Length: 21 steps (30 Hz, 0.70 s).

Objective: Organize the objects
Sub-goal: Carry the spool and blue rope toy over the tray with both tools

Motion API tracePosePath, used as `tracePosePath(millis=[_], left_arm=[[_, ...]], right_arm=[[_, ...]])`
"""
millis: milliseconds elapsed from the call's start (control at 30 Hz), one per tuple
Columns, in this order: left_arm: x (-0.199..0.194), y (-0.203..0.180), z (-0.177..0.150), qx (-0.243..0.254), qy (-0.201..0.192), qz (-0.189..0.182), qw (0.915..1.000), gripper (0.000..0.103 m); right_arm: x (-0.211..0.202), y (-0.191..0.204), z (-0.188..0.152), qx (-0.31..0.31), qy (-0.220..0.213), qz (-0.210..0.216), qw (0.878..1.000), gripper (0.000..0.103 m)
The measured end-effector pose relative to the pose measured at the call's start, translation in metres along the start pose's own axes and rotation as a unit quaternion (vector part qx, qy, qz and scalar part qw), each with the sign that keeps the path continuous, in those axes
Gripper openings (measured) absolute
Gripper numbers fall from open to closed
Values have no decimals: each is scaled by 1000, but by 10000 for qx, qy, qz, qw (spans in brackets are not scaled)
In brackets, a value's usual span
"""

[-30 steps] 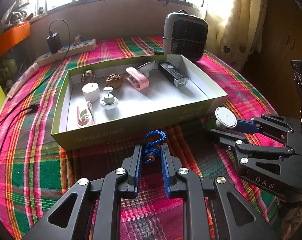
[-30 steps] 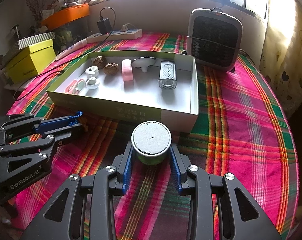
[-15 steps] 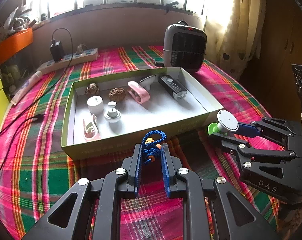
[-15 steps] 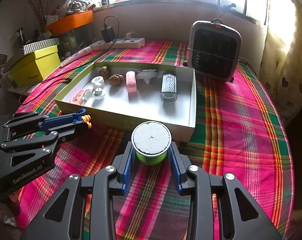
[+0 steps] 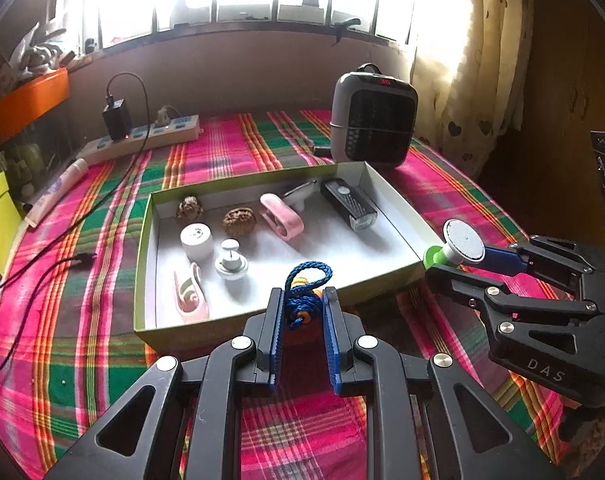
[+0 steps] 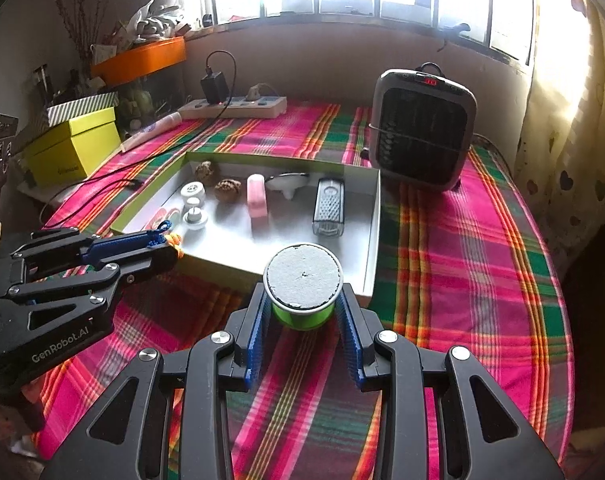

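A shallow green box (image 5: pixel 150 240) with a white inside lies on the plaid table; it also shows in the right wrist view (image 6: pixel 372 240). It holds several small items, among them a pink clip (image 5: pixel 282 216), a black bike light (image 5: pixel 348 204), two walnuts and a white jar (image 5: pixel 196 240). My left gripper (image 5: pixel 302 300) is shut on a blue cord with orange beads (image 5: pixel 304 284), held above the box's near wall. My right gripper (image 6: pixel 302 308) is shut on a green spool with a grey top (image 6: pixel 302 276), held above the box's near right corner.
A grey heater (image 5: pixel 372 120) stands behind the box at the right. A power strip with a charger (image 5: pixel 142 136) lies at the back left, with black cables (image 5: pixel 62 240) running across the cloth. A yellow box (image 6: pixel 74 148) sits at the left edge.
Both grippers have risen and moved towards the box with their loads; the box now lies lower and farther in view.
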State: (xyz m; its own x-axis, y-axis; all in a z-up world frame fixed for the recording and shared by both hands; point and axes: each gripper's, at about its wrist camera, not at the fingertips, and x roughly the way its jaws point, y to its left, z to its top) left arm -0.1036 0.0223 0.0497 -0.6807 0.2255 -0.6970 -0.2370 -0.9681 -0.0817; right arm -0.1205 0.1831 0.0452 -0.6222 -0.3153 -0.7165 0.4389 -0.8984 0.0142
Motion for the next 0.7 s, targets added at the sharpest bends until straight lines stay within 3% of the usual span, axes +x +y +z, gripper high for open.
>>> tracePosePath(millis=[700], left_arm=[[23, 6, 19, -41, 38, 42, 10000, 17]], right_arm=[[22, -12, 23, -38, 50, -3, 10000, 35]])
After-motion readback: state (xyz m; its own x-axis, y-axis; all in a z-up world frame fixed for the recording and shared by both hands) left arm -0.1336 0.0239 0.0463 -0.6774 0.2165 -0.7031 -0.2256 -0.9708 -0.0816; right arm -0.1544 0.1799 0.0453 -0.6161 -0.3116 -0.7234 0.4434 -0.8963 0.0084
